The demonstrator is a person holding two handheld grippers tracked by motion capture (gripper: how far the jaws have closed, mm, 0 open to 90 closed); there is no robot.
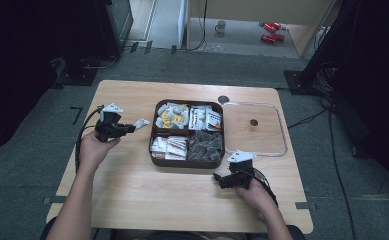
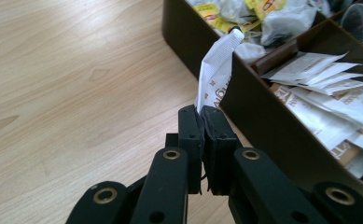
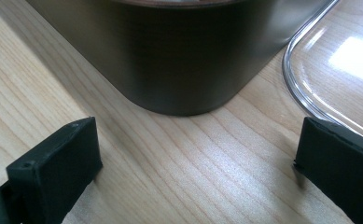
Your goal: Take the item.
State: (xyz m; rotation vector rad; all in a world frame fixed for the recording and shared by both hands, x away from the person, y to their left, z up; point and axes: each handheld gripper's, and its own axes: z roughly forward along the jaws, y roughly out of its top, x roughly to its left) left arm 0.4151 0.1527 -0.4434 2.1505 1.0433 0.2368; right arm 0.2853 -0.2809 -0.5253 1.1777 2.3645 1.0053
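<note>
Holding a white sachet (image 2: pixel 215 74) clamped upright in the left gripper (image 1: pixel 132 127), just left of the brown tray (image 1: pixel 187 162), nearer than the right gripper (image 1: pixel 216 177), idling spread apart.

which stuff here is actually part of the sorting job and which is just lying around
In the job:
- white sachet, pinched in the left hand-held gripper
- brown four-compartment tray of packets
- right hand-held gripper, open beside the tray's corner

Lying about:
- clear lid on the table right of the tray
- mug on the floor beyond
- red items near the mug
</note>
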